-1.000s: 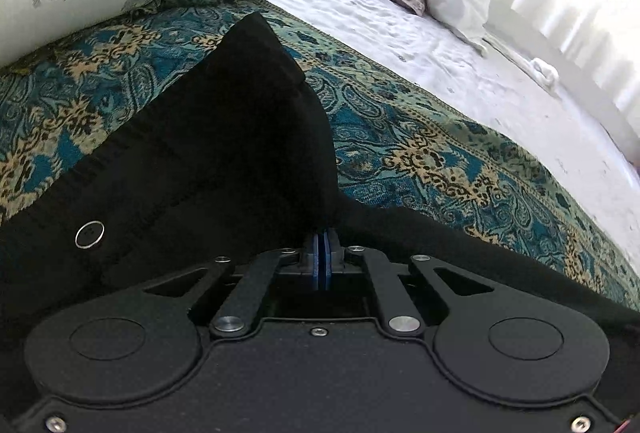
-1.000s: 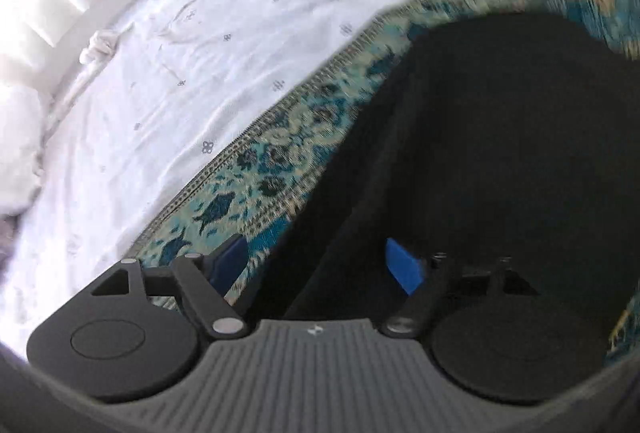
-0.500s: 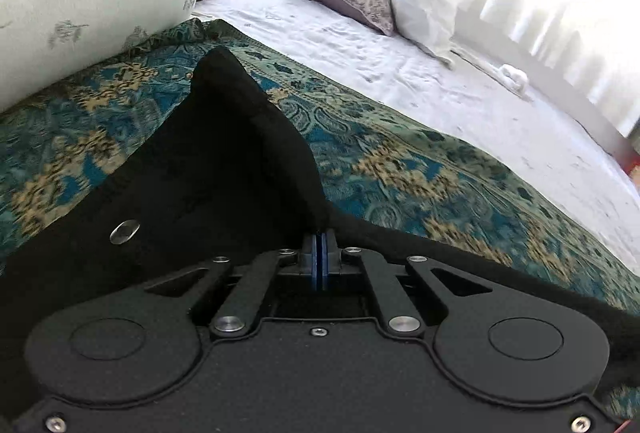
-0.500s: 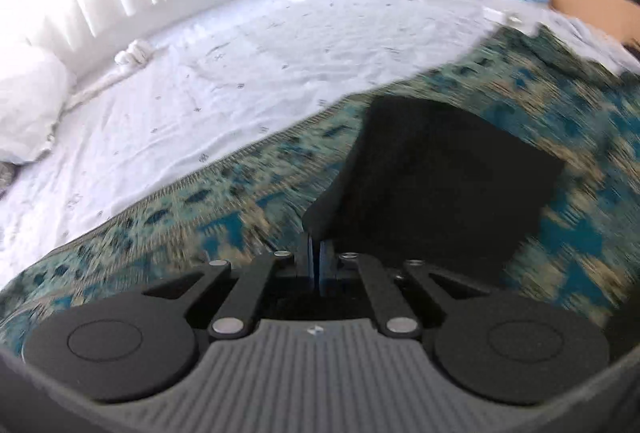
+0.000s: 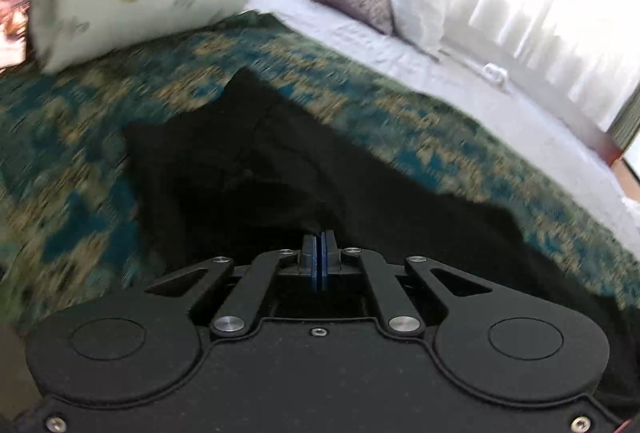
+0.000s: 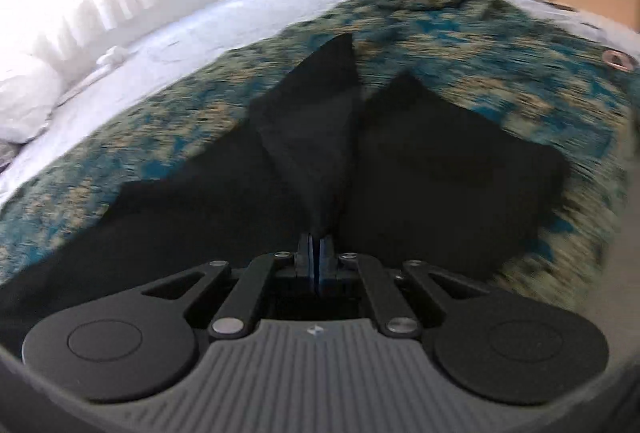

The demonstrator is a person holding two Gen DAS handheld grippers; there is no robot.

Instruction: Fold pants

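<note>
Pants [image 5: 280, 169], black, lie across the patterned bedspread [image 5: 440, 137] on the bed, both ends lifted. Left claw [image 5: 321, 257] is pinched tight on a bunch of the cloth, and right claw [image 6: 316, 261] is likewise clamped on a raised fold. Both views are smeared with motion. To my eye the fold will go best if both grips travel level and together, keeping the fabric taut, then lay the edge down square before letting go.
</note>
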